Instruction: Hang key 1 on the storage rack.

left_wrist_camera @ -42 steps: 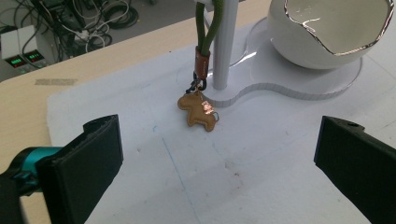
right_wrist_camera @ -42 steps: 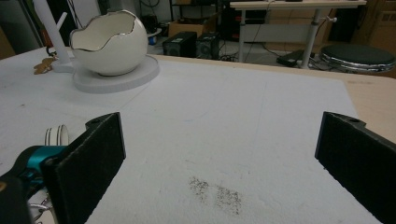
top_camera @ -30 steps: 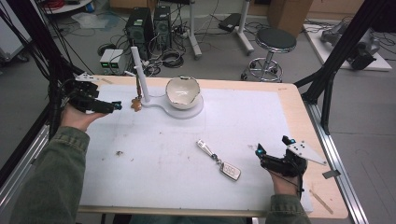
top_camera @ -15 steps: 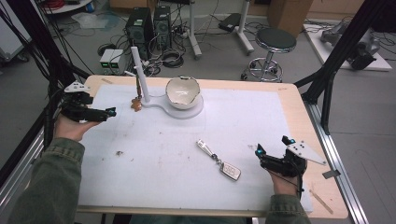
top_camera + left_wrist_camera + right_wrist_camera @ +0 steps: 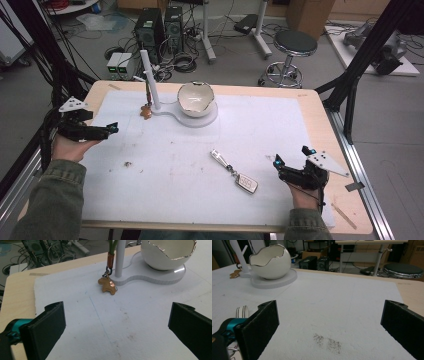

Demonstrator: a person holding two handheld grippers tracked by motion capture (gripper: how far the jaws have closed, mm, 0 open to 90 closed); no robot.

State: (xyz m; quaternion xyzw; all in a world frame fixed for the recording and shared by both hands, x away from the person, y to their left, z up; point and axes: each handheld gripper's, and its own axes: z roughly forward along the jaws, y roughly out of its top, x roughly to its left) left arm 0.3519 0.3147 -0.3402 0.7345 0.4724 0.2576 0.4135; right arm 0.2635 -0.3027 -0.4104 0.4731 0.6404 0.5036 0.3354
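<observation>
Wooden table (image 5: 320,107) carrying a white foam sheet (image 5: 260,135), white stand (image 5: 192,117) and key fob (image 5: 247,183) lying on it

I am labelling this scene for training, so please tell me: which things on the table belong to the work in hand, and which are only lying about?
Belonging to the work:
- white stand with egg-shaped cracked-rim bowl and thin post
- brown animal-shaped key charm on a strap at the post
- silver car key with chain
- left gripper, open
- right gripper, open

Lying about:
- small dark crumbs on the white mat
</observation>
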